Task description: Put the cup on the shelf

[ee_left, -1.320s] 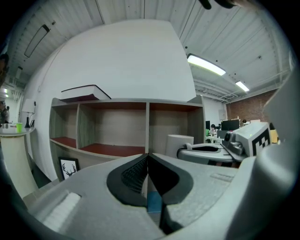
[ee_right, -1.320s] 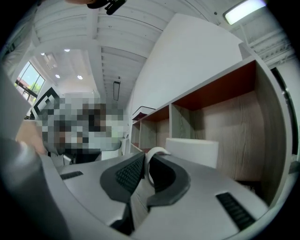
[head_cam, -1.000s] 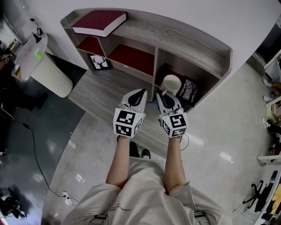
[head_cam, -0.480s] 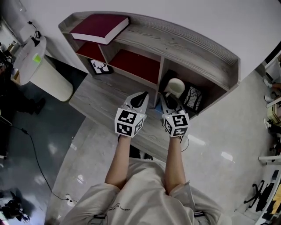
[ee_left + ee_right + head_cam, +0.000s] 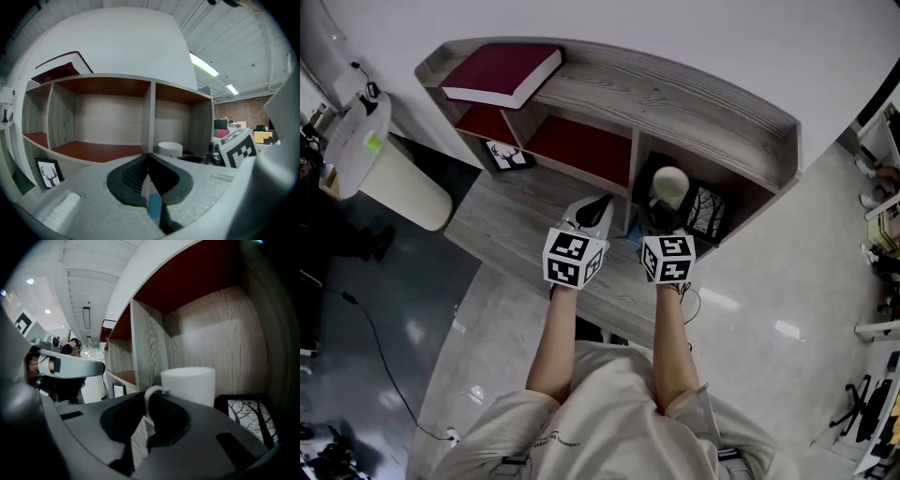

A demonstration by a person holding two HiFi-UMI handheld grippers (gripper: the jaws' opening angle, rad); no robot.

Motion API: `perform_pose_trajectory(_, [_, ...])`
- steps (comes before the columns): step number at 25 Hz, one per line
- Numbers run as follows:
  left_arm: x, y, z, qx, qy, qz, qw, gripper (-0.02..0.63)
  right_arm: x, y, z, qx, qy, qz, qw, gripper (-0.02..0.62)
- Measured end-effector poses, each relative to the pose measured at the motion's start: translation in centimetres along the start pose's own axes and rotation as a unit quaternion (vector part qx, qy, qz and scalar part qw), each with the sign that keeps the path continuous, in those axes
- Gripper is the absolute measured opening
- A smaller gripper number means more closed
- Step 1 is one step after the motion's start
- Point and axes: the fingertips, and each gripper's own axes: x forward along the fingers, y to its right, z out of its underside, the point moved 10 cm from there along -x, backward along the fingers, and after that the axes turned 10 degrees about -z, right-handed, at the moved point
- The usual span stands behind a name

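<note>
One cup [image 5: 190, 385] is held upright inside the right compartment of the shelf [image 5: 703, 105], the right gripper [image 5: 149, 414] pinching its handle for level set-down; the left gripper [image 5: 147, 165] idles, jaws pressed together.

Your shelf [image 5: 675, 94] is matt grey board with a wood grain, lined in flat red at 11 o'clock. The cup [image 5: 187, 383] looks smooth, white and ceramic. Your left tool [image 5: 148, 158] and right tool [image 5: 150, 401] are matt grey plastic; the left's black pads [image 5: 130, 173] are ribbed. At 4 o'clock the floor [image 5: 750, 319] is glossy.
</note>
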Motion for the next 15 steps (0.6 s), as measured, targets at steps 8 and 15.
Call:
perform_pose_trajectory(8, [-0.9,-1.1,0.0,0.001,0.006,-0.022,0.9997,0.011,-0.3,-0.1,0.9,-0.023,0.048,0.012,0.999,0.038])
perform_pose_trajectory(15, [-0.6,-0.6,-0.4,0.006,0.014,-0.015,0.9998,0.011,-0.8,-0.2,1.2,-0.063,0.057,0.036,0.996,0.046])
